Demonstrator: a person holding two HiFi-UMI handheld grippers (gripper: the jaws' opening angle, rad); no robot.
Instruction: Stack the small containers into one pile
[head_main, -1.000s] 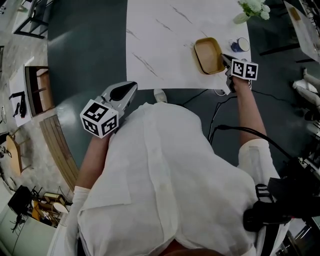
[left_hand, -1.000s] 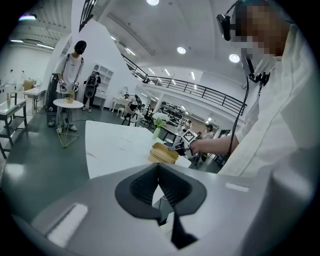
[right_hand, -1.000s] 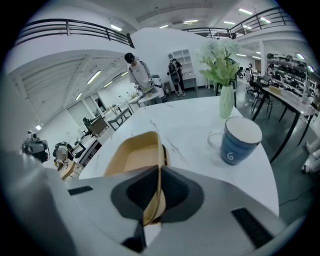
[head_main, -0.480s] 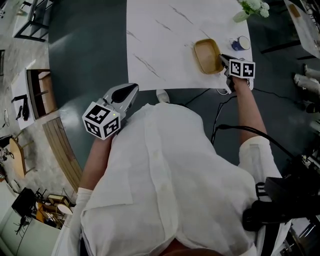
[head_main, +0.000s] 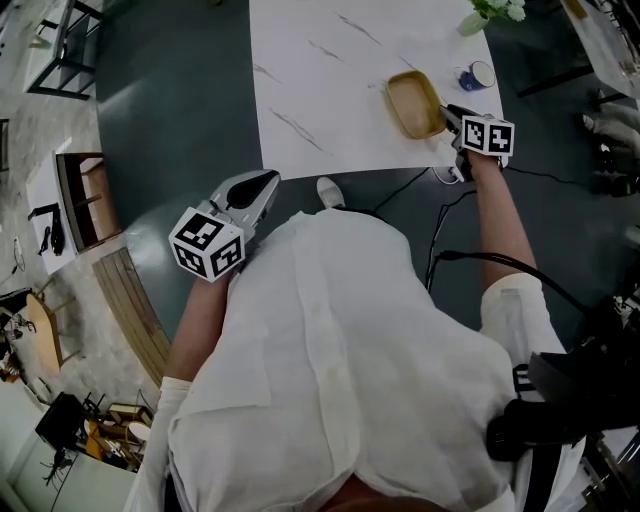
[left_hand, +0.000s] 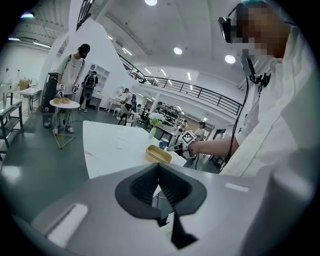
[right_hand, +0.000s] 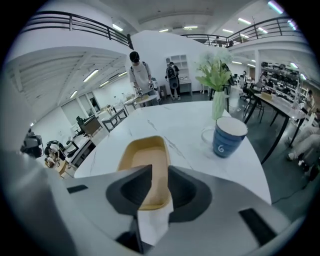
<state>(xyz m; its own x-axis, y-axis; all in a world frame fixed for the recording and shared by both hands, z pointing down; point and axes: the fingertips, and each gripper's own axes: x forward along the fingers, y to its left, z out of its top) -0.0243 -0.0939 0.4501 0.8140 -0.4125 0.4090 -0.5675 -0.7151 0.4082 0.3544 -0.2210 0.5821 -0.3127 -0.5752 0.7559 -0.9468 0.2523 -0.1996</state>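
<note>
Head view: right gripper (head_main: 449, 113) barely moved, jaws narrowly apart over near end of tray (head_main: 414, 103), clamping nothing; left gripper (head_main: 266, 180) closed, empty. Stacking seems paused or finished.

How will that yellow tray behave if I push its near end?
The tray looks thin-walled and shallow, so probably light and stiff. On the smooth table it would likely slide rather than tip. Pushed at one end by the right tongs, it may swivel.
</note>
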